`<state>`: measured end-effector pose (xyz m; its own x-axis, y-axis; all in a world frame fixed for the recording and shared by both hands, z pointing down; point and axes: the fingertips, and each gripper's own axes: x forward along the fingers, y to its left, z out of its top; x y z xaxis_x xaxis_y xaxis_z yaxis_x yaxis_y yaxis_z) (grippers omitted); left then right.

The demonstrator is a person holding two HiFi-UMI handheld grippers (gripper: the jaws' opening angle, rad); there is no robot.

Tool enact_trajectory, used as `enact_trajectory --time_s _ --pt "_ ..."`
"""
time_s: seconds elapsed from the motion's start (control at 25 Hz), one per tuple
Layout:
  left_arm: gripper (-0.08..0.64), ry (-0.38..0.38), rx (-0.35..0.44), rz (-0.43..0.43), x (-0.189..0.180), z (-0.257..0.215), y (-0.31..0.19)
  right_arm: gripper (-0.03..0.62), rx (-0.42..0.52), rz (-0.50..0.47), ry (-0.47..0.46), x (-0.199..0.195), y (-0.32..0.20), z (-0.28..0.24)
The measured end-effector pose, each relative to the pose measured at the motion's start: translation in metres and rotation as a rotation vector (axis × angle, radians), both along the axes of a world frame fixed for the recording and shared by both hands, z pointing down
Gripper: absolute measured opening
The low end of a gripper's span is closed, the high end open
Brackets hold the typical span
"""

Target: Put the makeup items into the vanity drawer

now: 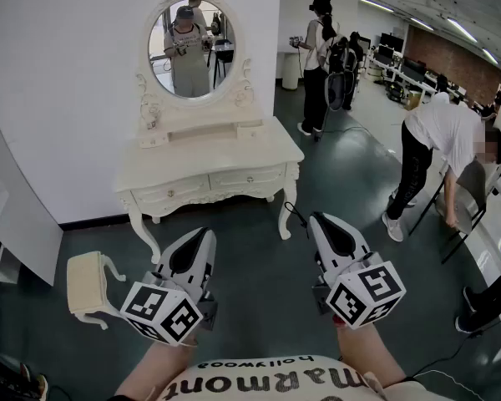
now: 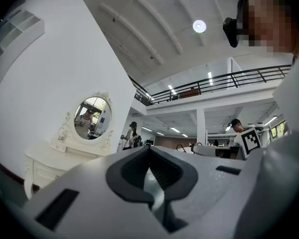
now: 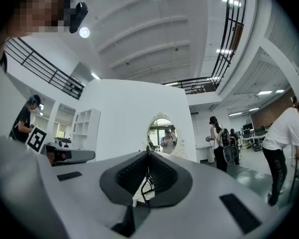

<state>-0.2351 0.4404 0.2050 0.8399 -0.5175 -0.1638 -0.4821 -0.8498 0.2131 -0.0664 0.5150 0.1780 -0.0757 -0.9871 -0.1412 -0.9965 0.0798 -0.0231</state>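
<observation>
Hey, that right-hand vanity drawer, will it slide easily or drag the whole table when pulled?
The right drawer is shallow and shut, so it's probably light to pull. The vanity stands on thin curved legs on a smooth floor, so a hard tug might shift it. The drawer's pull looks tiny; a pinch may slip off.
</observation>
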Motion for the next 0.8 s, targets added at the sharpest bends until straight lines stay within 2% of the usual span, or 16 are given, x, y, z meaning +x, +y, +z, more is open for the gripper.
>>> enact_trajectory --time_s 0.12,0.32,0.48,0.8 --pt "0.009 0.008 -0.003 -0.001 -0.005 0.002 -0.003 0.031 0.004 0.001 0.002 -0.004 -0.002 0.002" --pt "0.009 0.016 0.001 0.020 -0.015 -0.001 -0.007 0.031 0.022 -0.014 -0.084 -0.011 -0.007 0.001" --pt "0.009 0.016 -0.001 0.029 -0.033 0.006 -0.014 0.031 0.020 -0.005 -0.093 -0.026 -0.014 0.013" --pt "0.008 -0.023 -0.119 0.050 -0.044 0.049 -0.039 0.031 -0.038 -0.011 -0.113 -0.031 -0.058 0.038"
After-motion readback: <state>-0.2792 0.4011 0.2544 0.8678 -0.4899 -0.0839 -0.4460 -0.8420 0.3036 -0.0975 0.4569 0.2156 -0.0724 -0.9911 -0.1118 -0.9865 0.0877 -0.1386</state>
